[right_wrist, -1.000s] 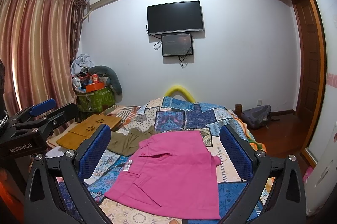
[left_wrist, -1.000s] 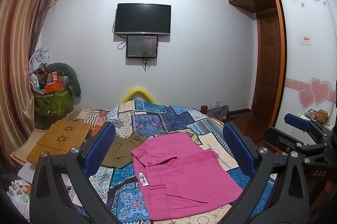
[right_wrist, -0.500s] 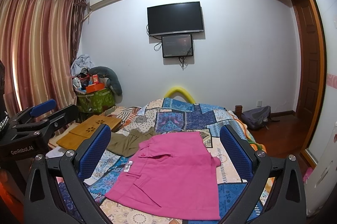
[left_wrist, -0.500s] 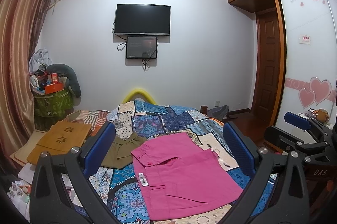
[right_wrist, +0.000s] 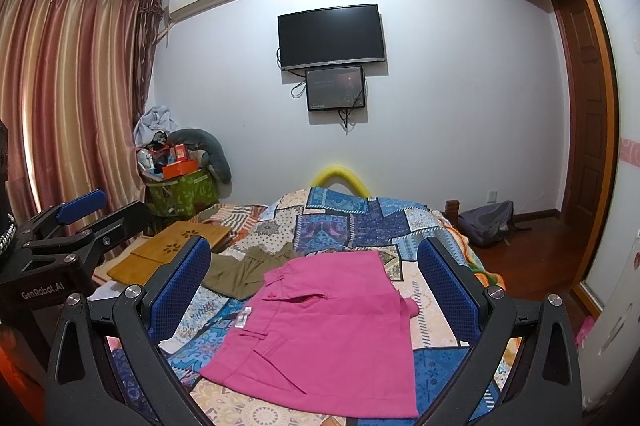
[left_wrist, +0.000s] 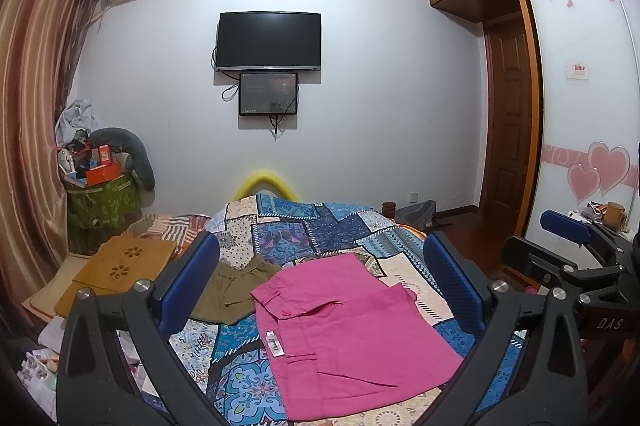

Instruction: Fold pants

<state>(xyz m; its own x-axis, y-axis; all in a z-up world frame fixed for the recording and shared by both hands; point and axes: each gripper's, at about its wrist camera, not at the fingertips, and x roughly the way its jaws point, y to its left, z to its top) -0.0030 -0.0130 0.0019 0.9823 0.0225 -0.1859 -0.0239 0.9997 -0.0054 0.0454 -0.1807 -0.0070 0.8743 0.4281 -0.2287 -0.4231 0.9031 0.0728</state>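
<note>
Pink pants [left_wrist: 344, 330] lie folded flat on the patchwork bedspread [left_wrist: 304, 230], with a white tag at their left edge; they also show in the right wrist view [right_wrist: 324, 330]. My left gripper [left_wrist: 320, 290] is open and empty, held above and before the pants. My right gripper [right_wrist: 316, 290] is open and empty, likewise above the pants. The right gripper shows at the right of the left wrist view [left_wrist: 568, 258], and the left gripper at the left of the right wrist view [right_wrist: 76, 226].
An olive garment [left_wrist: 236, 286] lies on the bed left of the pants. Wooden lap trays [left_wrist: 120, 266] sit at the bed's left side. A green basket of clutter [left_wrist: 100, 193] stands by the curtain. A backpack [right_wrist: 488, 222] lies on the floor by the door.
</note>
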